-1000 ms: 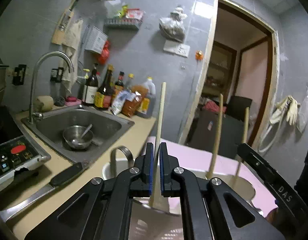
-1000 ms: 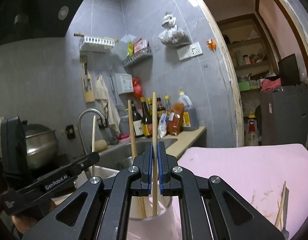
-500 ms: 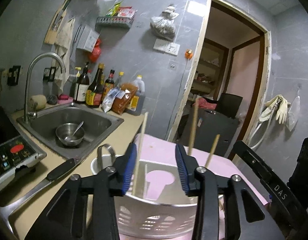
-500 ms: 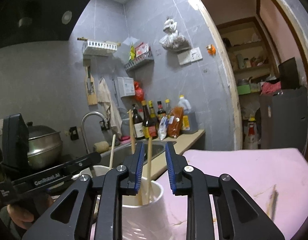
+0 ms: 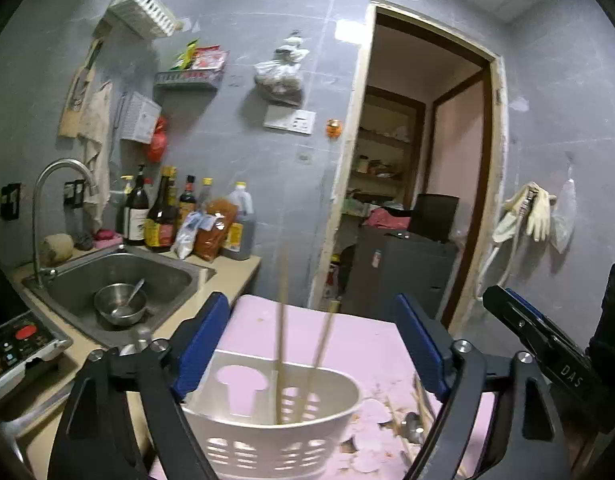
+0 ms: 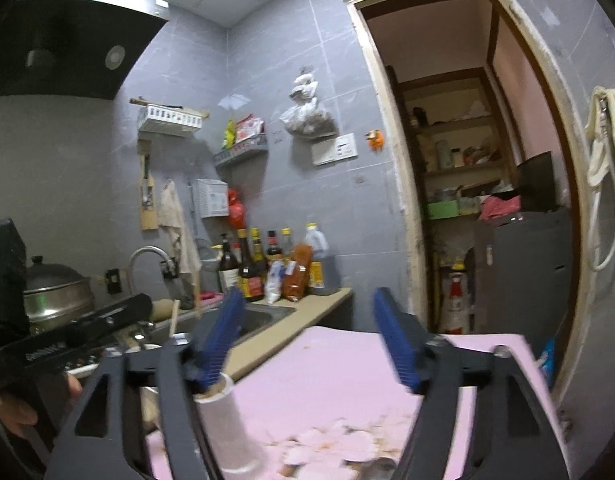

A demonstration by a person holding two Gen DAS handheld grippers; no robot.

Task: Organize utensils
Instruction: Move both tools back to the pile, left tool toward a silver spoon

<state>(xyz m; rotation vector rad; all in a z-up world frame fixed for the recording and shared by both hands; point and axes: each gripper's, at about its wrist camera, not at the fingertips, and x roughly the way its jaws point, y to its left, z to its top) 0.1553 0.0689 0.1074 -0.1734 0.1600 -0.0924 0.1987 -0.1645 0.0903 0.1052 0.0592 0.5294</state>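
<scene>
The left gripper (image 5: pixel 313 350) has just been spreading its blue-padded fingers (image 5: pixel 199 340) and they stand wide apart, pressing on nothing; between them, untouched, two wooden chopsticks (image 5: pixel 282 320) stand in the white perforated utensil basket (image 5: pixel 267 440), one nearly upright, the other leaning toward 1 o'clock; the basket rests on the pink bench (image 5: pixel 359 344); at 4 o'clock from the basket, loose chopsticks (image 5: pixel 421 400) and what looks like a spoon (image 5: pixel 411 426) lie on the worn pink surface, blurred.

The right gripper (image 6: pixel 307 344) has likewise just been opening; its fingers (image 6: pixel 395 344) are parted with nothing between them but the bare pink bench beyond; at 7 o'clock in that view the white basket (image 6: pixel 227 420) shows side-on behind the left finger, its contents blurred.

At 9 o'clock in the left wrist view a steel sink (image 5: pixel 119 280) holds a metal bowl (image 5: pixel 119 308) with a spoon in it; sauce bottles (image 5: pixel 159 216) line the beige counter behind it at 10 o'clock; the other gripper's black body (image 5: pixel 547 356) shows at 3 o'clock; in the right wrist view a person's hand (image 6: pixel 15 408) shows at 8 o'clock.
</scene>
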